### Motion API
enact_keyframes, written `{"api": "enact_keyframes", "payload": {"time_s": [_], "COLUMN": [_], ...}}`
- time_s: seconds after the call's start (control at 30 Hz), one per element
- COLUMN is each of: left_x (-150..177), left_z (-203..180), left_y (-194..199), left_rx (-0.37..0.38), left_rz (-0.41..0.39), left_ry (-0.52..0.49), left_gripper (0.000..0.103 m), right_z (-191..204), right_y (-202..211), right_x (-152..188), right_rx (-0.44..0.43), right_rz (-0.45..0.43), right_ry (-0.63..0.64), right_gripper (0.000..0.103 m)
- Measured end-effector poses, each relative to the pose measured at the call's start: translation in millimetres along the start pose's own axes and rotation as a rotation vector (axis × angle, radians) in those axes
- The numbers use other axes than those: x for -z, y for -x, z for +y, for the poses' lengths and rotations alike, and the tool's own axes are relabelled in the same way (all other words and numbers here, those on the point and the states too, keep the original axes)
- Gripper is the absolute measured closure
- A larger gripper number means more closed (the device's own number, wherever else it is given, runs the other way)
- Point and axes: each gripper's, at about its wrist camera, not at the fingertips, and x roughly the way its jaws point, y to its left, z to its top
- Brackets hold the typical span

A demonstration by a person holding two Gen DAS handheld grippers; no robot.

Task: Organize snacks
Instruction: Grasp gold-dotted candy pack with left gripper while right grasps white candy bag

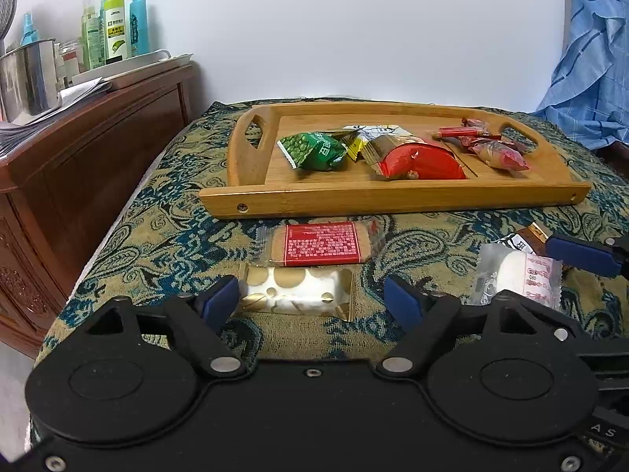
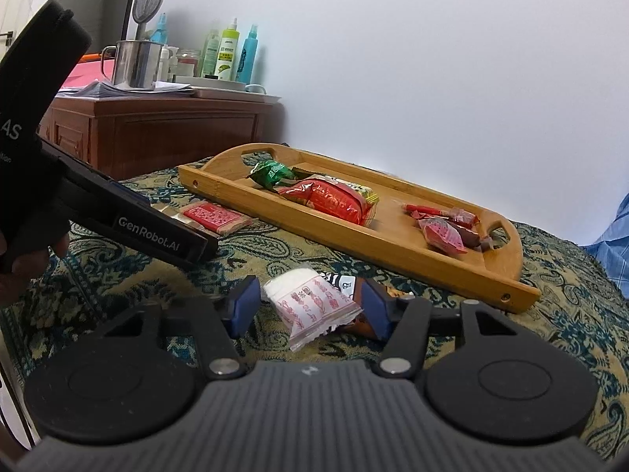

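My left gripper (image 1: 312, 297) is open, its blue fingers either side of a gold-dotted white snack (image 1: 297, 291) on the patterned cloth. A red-labelled biscuit pack (image 1: 320, 244) lies just beyond it. My right gripper (image 2: 310, 306) is open around a white snack with red print (image 2: 312, 305), which lies on a brown-and-black packet (image 2: 363, 324). The white snack also shows in the left wrist view (image 1: 519, 275). A wooden tray (image 1: 393, 196) holds a green pack (image 1: 314, 149), a red pack (image 1: 420, 163) and small red candies (image 1: 495, 151).
A dark wooden cabinet (image 1: 78, 165) stands at the left with a steel mug (image 1: 27, 74), papers and spray bottles (image 1: 116, 23). Blue checked fabric (image 1: 593, 59) hangs at the right. The left gripper's body (image 2: 137, 222) crosses the right wrist view.
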Motion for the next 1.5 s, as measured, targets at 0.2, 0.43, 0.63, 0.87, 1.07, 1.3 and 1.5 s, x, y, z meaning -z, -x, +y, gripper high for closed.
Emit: {"api": "enact_keyframes", "payload": {"time_s": [0.2,0.43,0.63,0.87,1.07,1.3,1.5], "left_x": [1.0,1.6,2.0,2.4,2.6,2.0,-0.1], "left_z": [-1.5,-3.3,-6.1,-5.3,-3.8,-4.4,-7.7], "left_y": [2.5,3.6,2.7,0.4,0.2,3.8,9.1], "left_rx": [0.004,0.006,-0.015,-0.017,-0.001,0.003,0.01], "left_rz": [-0.009,-0.015,-0.024,-0.024,-0.022,-0.029,-0.045], "left_ry": [-0.008,-0.017,-0.039,-0.032,-0.021,-0.009,-0.008], "left_gripper": [0.039,0.043,0.039,0.039,0.045,0.052,0.053], "right_z": [-0.4,0.3,1.6,3.7,5.9,7.5,0.7], "right_y": [-2.2,-4.3,-7.1,-10.3,-11.9,-9.0,-3.7], "right_x": [-0.4,-1.2,-3.5,-3.8,-3.3,-4.7,-8.0], "right_rx": [0.006,0.015,0.026,0.015,-0.006,-0.023,-0.03], "right_rz": [-0.001,-0.011,-0.034,-0.027,-0.012,-0.016,-0.036], "right_ry": [-0.002,0.009,0.023,0.026,0.029,0.024,-0.031], "right_gripper": [0.038,0.03,0.029,0.029,0.043,0.063,0.065]}}
